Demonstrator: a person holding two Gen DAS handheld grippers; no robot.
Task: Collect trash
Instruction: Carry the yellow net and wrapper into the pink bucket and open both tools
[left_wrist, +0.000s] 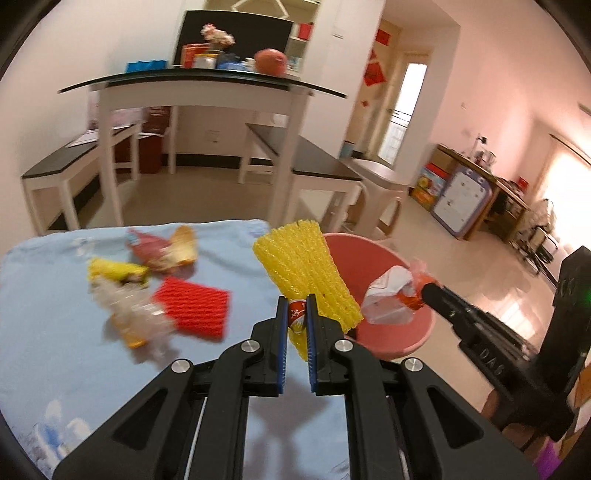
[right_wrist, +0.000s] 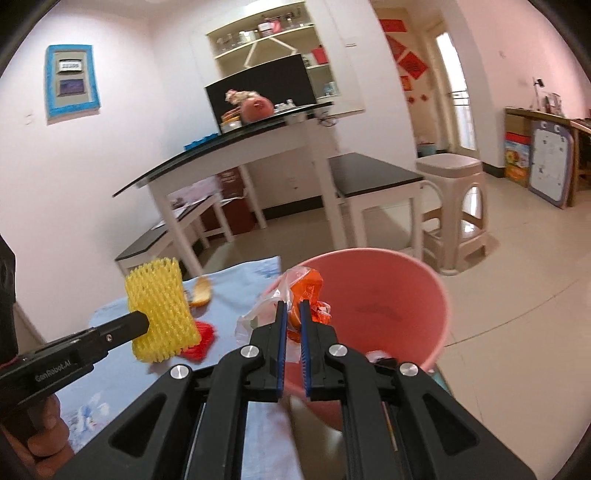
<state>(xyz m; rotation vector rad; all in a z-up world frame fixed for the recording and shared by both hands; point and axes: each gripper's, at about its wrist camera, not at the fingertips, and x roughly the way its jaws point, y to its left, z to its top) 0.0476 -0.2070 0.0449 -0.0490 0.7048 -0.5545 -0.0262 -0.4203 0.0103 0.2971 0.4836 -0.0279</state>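
Trash is split between the tongs and the blue cloth (left_wrist: 55, 295), with the pink bin (left_wrist: 399, 325) as the marker. In the left wrist view, the left gripper (left_wrist: 296, 314) is clamped on a yellow foam net (left_wrist: 303, 273), a small red-and-white scrap pinched with it, and the net is held up just left of the bin's rim. Across the bin mouth, the right gripper (left_wrist: 424, 290) is seen closed on a crumpled orange-and-clear wrapper (left_wrist: 391, 299). Well left of the bin, a red foam net (left_wrist: 195, 310), a yellow packet (left_wrist: 114, 273), a clear plastic wrapper (left_wrist: 136, 317) and a reddish snack bag (left_wrist: 159, 251) are left lying on the cloth.

In the right wrist view, the right gripper (right_wrist: 291, 314) is pressed shut on the wrapper (right_wrist: 303, 291) right at the bin's (right_wrist: 424, 295) near-left rim. The yellow net (right_wrist: 159, 310) is carried by the left gripper (right_wrist: 142, 323) left of the bin, above the cloth (right_wrist: 236, 288), the red net (right_wrist: 201, 339) showing below it
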